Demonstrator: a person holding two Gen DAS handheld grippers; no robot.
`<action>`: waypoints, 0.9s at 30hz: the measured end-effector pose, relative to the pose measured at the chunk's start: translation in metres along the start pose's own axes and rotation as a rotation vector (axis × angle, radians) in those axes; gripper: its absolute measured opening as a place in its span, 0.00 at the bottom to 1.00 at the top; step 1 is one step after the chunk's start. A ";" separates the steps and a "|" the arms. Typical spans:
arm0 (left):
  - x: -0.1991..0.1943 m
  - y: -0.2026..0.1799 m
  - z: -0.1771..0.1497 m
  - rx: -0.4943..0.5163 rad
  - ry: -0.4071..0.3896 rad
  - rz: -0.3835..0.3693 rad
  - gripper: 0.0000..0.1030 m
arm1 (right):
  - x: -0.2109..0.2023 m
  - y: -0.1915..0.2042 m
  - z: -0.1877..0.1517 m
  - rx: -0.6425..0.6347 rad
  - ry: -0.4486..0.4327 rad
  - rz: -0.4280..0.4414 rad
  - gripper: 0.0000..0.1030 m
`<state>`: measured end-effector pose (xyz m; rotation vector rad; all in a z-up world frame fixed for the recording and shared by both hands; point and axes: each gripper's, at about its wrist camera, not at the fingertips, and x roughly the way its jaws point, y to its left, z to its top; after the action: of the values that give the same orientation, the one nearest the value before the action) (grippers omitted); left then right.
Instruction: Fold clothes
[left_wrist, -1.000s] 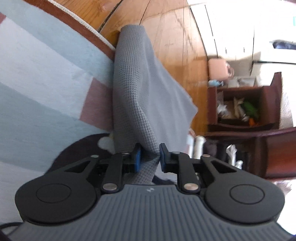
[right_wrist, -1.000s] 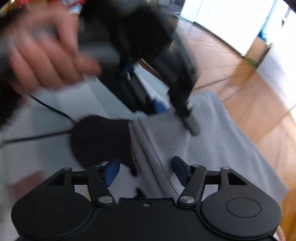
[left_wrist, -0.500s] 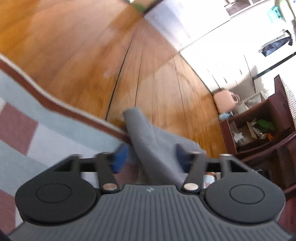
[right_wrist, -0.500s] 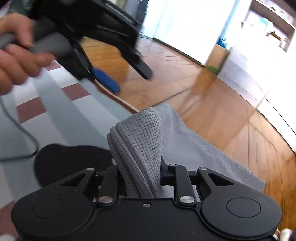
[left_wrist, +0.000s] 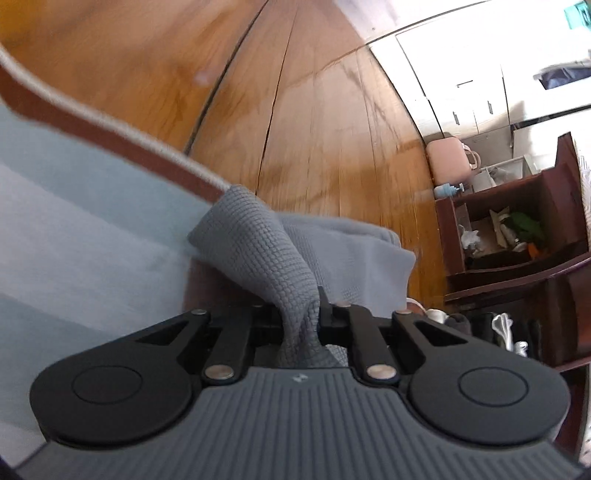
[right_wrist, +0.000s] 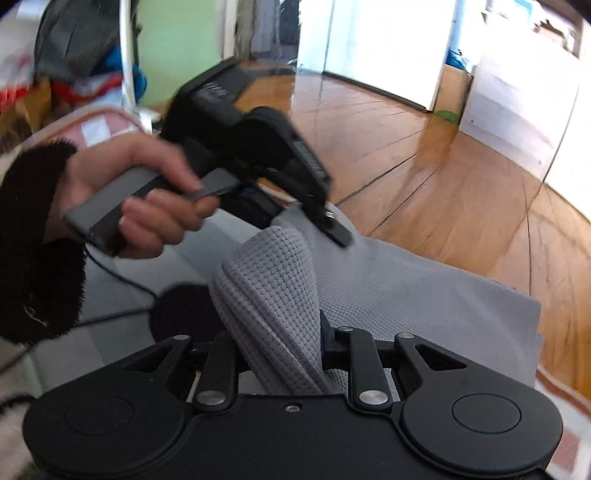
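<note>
A grey waffle-knit cloth (left_wrist: 258, 240) lies partly on the striped rug (left_wrist: 74, 229) and partly on the wooden floor (left_wrist: 314, 110). My left gripper (left_wrist: 301, 314) has a bunched fold of it between its jaws, which are closing and pinch the fabric. In the right wrist view my right gripper (right_wrist: 288, 332) is shut on a thick folded edge of the same cloth (right_wrist: 406, 295), lifted off the rug. A hand (right_wrist: 147, 192) holds the left gripper (right_wrist: 325, 225) just beyond, over the cloth's far edge.
A dark wooden shelf unit (left_wrist: 517, 240) with clutter stands at the right, and a pink container (left_wrist: 448, 158) behind it. A black round item (right_wrist: 181, 314) and a thin cable (right_wrist: 110, 273) lie on the rug. A black fuzzy sleeve (right_wrist: 40, 240) is at the left.
Both grippers opened and shut again on new folds of the grey cloth. Each has risen and rolled, pulling the fabric up off the rug.
</note>
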<state>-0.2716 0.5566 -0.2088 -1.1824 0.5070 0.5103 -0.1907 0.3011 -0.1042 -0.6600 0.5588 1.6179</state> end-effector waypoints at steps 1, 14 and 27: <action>-0.015 -0.004 -0.002 0.029 -0.026 0.045 0.11 | -0.005 -0.005 0.003 0.044 -0.024 0.044 0.24; -0.061 -0.070 -0.027 0.157 -0.070 0.002 0.11 | -0.036 -0.041 -0.042 0.418 -0.100 0.277 0.25; 0.055 -0.106 -0.048 0.306 0.092 0.022 0.49 | -0.049 -0.106 -0.124 0.851 -0.039 0.091 0.50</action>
<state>-0.1680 0.4856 -0.1792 -0.9108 0.6528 0.3823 -0.0675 0.1965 -0.1586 0.0345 1.1616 1.2963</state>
